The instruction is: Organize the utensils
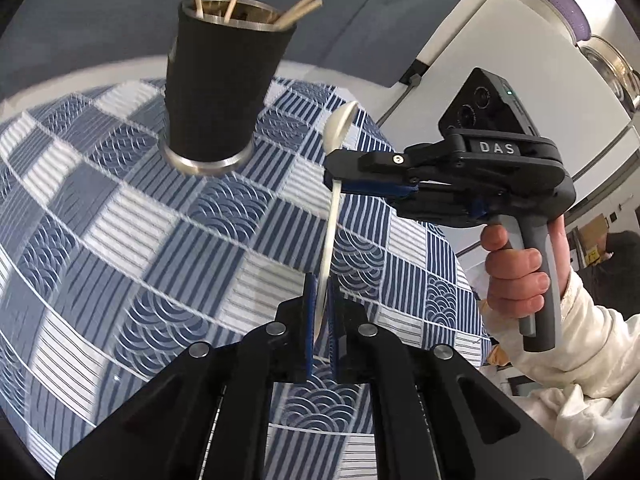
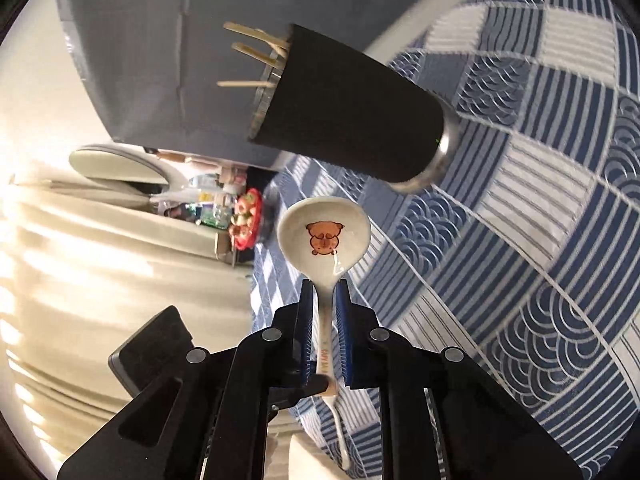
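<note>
The left hand-held gripper [image 1: 320,300] pinched the white spoon's [image 1: 332,220] handle end above the bench [image 1: 120,200]; the right hand-held gripper [image 1: 334,184] pinched its neck. Best release one grip, then lower it into the black cup [image 1: 224,80] beside the chopsticks [image 1: 298,10].

We are looking through two strongly curved fisheye lenses, with dark corners ringing each view and the blue-and-white patterned tablecloth [image 1: 224,216] bulging like a dome. Daylight is pouring in from the left of the right-hand tool, washing out the cream pleated curtain [image 2: 80,264] into glare. Ahead of the left tool, the black metal-rimmed cup [image 1: 224,84] is casting a soft shadow on the cloth. The cloth's far edges are smearing with slight motion blur. The glossy white ceramic spoon [image 2: 324,236] is catching a small highlight and staying sharp.
</note>
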